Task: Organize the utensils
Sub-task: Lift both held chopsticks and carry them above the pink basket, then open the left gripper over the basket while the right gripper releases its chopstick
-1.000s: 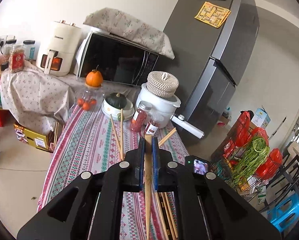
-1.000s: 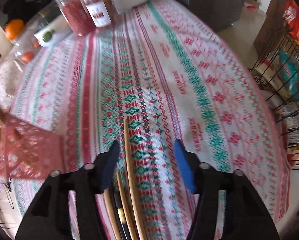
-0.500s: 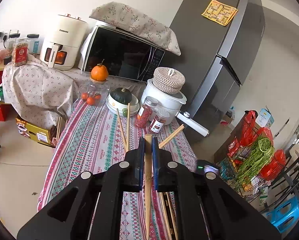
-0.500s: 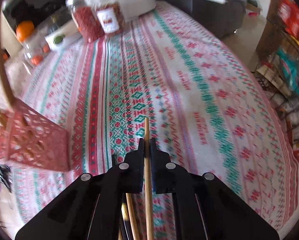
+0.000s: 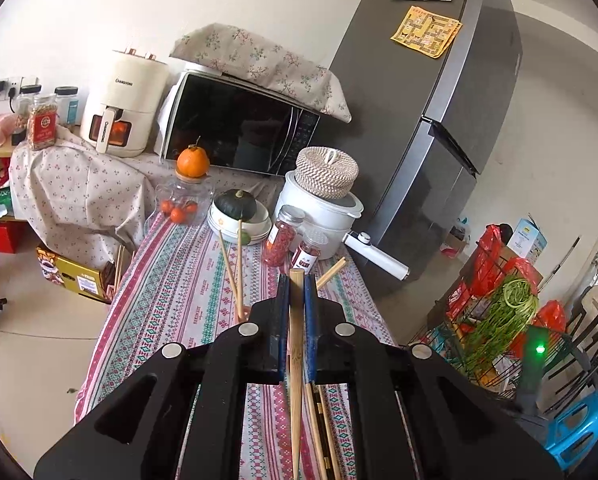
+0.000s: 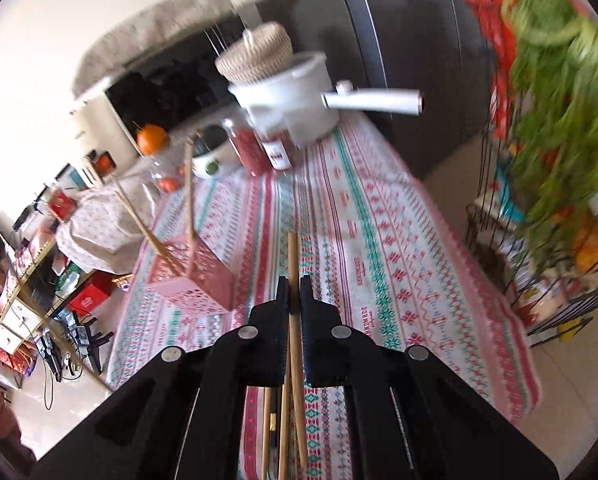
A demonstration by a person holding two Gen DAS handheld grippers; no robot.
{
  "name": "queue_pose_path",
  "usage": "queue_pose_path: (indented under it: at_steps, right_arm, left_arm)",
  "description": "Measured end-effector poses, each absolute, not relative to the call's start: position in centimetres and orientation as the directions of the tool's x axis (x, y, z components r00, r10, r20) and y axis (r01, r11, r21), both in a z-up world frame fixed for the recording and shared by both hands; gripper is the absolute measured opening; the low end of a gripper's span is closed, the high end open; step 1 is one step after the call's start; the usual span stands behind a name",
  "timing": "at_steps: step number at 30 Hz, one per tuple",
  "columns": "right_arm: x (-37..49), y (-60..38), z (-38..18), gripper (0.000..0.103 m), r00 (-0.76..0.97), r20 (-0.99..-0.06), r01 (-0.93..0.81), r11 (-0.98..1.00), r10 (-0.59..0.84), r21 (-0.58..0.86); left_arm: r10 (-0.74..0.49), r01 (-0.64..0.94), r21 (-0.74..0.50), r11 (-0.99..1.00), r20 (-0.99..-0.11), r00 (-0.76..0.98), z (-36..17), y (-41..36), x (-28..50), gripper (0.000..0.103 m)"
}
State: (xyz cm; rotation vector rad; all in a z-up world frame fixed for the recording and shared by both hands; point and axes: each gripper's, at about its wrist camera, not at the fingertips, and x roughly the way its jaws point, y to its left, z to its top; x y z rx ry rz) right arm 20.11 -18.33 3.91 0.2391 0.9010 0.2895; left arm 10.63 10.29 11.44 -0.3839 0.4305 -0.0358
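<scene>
My left gripper (image 5: 297,280) is shut on a wooden chopstick (image 5: 295,360) that runs straight between its pads, held above the patterned tablecloth (image 5: 179,280). Two chopsticks (image 5: 235,268) stand up just beyond its left finger, and another tip (image 5: 331,273) pokes out past its right finger. My right gripper (image 6: 293,282) is shut on a second chopstick (image 6: 293,256), lifted off the cloth. The pink perforated holder (image 6: 197,280) stands ahead and to its left with two chopsticks (image 6: 189,188) leaning in it. Several loose chopsticks (image 6: 277,420) lie under the right gripper.
At the table's far end stand a white rice cooker (image 5: 323,212), two jars of red berries (image 5: 283,236), a bowl with a dark squash (image 5: 239,210) and a glass jar with an orange (image 5: 193,162). A grey fridge (image 5: 439,120) and a wire rack of greens (image 5: 499,320) flank the right edge.
The right gripper went from open around chopsticks on the cloth to shut on one, then rose and tilted up, bringing the pink holder into view. The left gripper kept its chopstick.
</scene>
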Motion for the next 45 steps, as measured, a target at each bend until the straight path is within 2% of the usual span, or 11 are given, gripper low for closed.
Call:
queue_pose_path:
  at_steps: [8,19,27,31,33,39,42,45]
  right_arm:
    - [19.0,-18.8,8.9,0.006,0.638,-0.674,-0.173,0.923,0.372,0.345]
    - [22.3,-16.6,16.7,0.006,0.699,-0.559,-0.239,0.883,0.446,0.404]
    - [25.6,-12.1,17.9,0.006,0.690,-0.538,-0.282,0.865,0.484,0.416]
    - [27.5,-9.6,16.6,0.006,0.668,-0.560,-0.282,0.863,0.490,0.419]
    - [28.0,-8.8,16.0,0.006,0.658,-0.570,-0.286,0.863,0.492,0.416]
    - [29.6,-6.1,14.5,0.006,0.637,-0.598,-0.290,0.870,0.486,0.398]
    - [30.3,-4.9,13.4,0.012,0.632,-0.602,-0.290,0.869,0.488,0.401]
    - [30.3,-3.9,12.0,0.049,0.629,-0.608,-0.298,0.873,0.484,0.386]
  left_arm:
    - [-0.080,-0.049,-0.327,0.944,-0.370,0.925,14.8,9.3,11.1,0.006]
    - [0.035,-0.117,-0.289,0.950,-0.275,0.961,20.2,10.2,16.1,0.006]
    - [0.115,-0.204,-0.289,0.935,-0.297,0.948,16.3,11.4,21.3,0.007]
    - [0.104,-0.224,-0.320,0.920,-0.351,0.930,12.8,13.1,22.2,0.017]
    - [0.111,-0.243,-0.341,0.908,-0.364,0.925,12.1,14.2,21.3,0.018]
    - [0.120,-0.264,-0.395,0.880,-0.353,0.928,12.3,16.5,18.6,0.028]
    - [0.122,-0.267,-0.384,0.884,-0.361,0.925,11.9,16.7,18.5,0.031]
    - [0.136,-0.277,-0.348,0.896,-0.378,0.916,11.3,16.3,18.6,0.034]
